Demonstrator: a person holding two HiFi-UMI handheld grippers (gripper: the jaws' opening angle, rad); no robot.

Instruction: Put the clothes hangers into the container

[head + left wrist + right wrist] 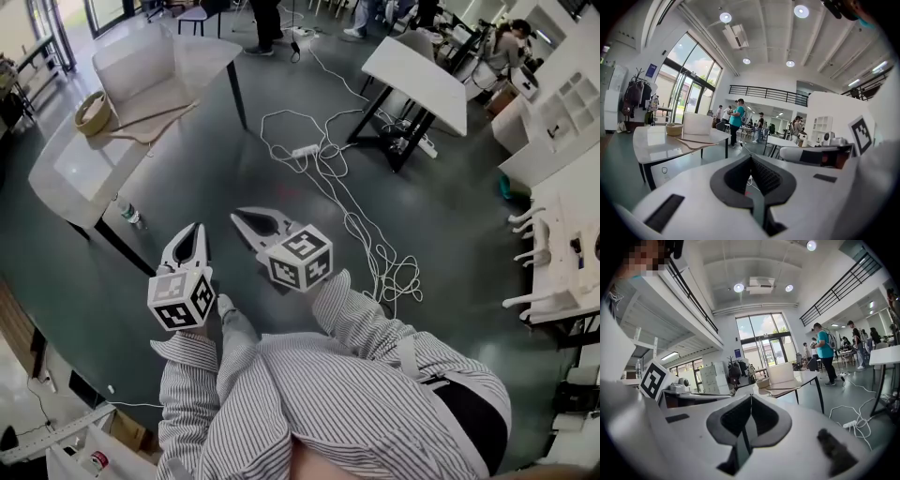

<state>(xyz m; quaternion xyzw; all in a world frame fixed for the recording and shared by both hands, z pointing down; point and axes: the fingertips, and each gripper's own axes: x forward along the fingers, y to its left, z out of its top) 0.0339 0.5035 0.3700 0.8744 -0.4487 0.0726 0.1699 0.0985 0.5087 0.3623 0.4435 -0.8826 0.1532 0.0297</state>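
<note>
Wooden clothes hangers [155, 118] lie on the pale table [84, 164] at the far left, next to a white box-shaped container [131, 64]. In the left gripper view the hangers [699, 141] lie in front of the container [697, 123]. The right gripper view shows the same container [781, 373] and hangers [783, 389] farther off. Both grippers hang over the dark floor, well short of the table. My left gripper [195, 228] is shut and empty, its jaws meeting at the tip. My right gripper [235, 217] is shut too, with nothing between its jaws.
A round woven bowl [93, 112] sits on the table by the hangers. White cables [330, 173] and a power strip [306, 150] trail across the floor. A bottle [131, 217] stands near the table leg. A second white table [418, 69] and people are beyond.
</note>
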